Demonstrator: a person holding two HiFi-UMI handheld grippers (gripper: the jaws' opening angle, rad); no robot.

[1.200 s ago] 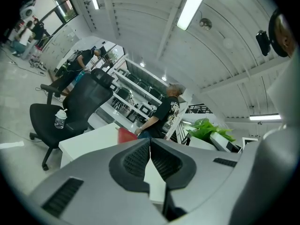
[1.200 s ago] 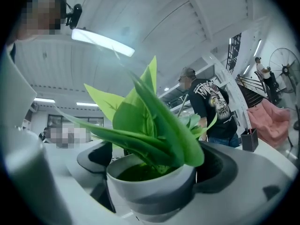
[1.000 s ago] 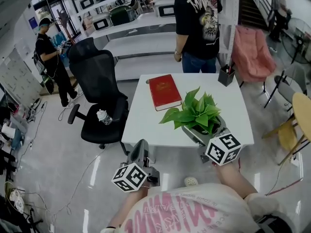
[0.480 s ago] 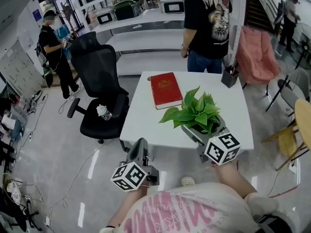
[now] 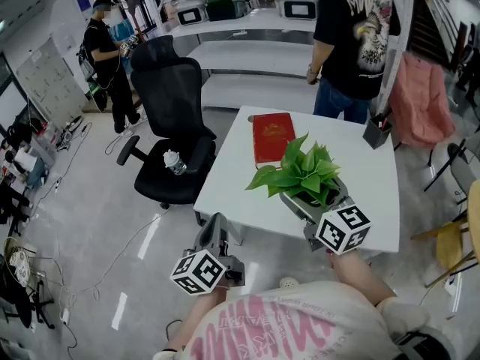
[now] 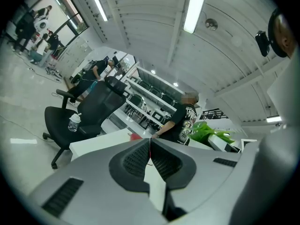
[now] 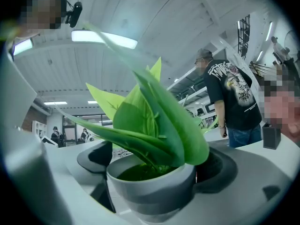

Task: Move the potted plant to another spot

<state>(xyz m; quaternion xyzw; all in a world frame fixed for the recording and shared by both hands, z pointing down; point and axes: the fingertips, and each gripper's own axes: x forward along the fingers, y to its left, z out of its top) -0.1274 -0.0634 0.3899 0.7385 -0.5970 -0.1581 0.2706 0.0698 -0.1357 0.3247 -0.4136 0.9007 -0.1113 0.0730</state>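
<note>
The potted plant [image 5: 304,173], green leaves in a grey-white pot [image 7: 152,189], is over the near right part of the white table [image 5: 240,193]. My right gripper [image 5: 319,205] is shut on the pot, one jaw on each side of it; in the right gripper view the pot fills the gap between the jaws. The left gripper [image 5: 215,235] hangs below the table's near edge, apart from the plant. Its jaws are pressed together with nothing between them [image 6: 150,156].
A red book [image 5: 272,139] lies at the table's far side, left of centre. A dark pen holder [image 5: 376,130] stands at the far right corner. A black office chair [image 5: 174,137] with a bottle on its seat is left of the table. A person [image 5: 354,43] stands behind it.
The view has shifted: table, chair and room have slid right and up in the frame. Both grippers hold their places in the picture, the right one still shut on the pot.
</note>
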